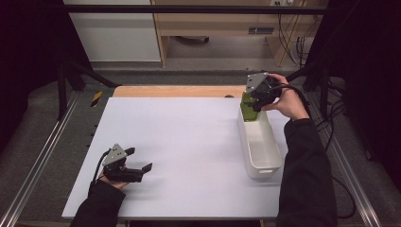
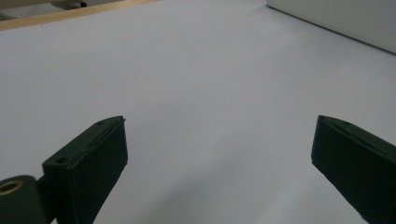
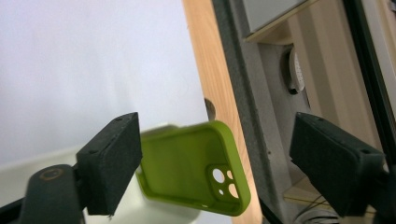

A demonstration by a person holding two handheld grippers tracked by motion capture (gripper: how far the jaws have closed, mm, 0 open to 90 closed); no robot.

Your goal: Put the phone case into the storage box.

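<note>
**Phone case over the far end of the white bin**

Grippers sat well apart on the white table [image 1: 189,142] when we looked down from the high view. We saw the left gripper [image 1: 140,161] low at the near left of the sheet, held in a hand in a dark sleeve. In the left gripper view its two black jaws stood spread wide, with bare table surface between them and a strip of the white bin [image 2: 336,21] at the top right corner.

We found the right gripper [image 1: 251,105] up at the far right, over the far end of the white bin [image 1: 265,156], a long, narrow tub lying along the table's right side. A green phone case [image 1: 247,108] stood on end there, at the bin's far end, just beneath the gripper.

In the right gripper view we saw the green phone case [image 3: 196,165] lying between the jaws, its hollow inside and camera cutouts turned toward us. Its left edge sat hard up against the left jaw, though we could not tell whether it touched. A clear gap separated it from the right jaw. So we read the right gripper [image 3: 215,163] as spread, its pads not pinching the case.
</note>
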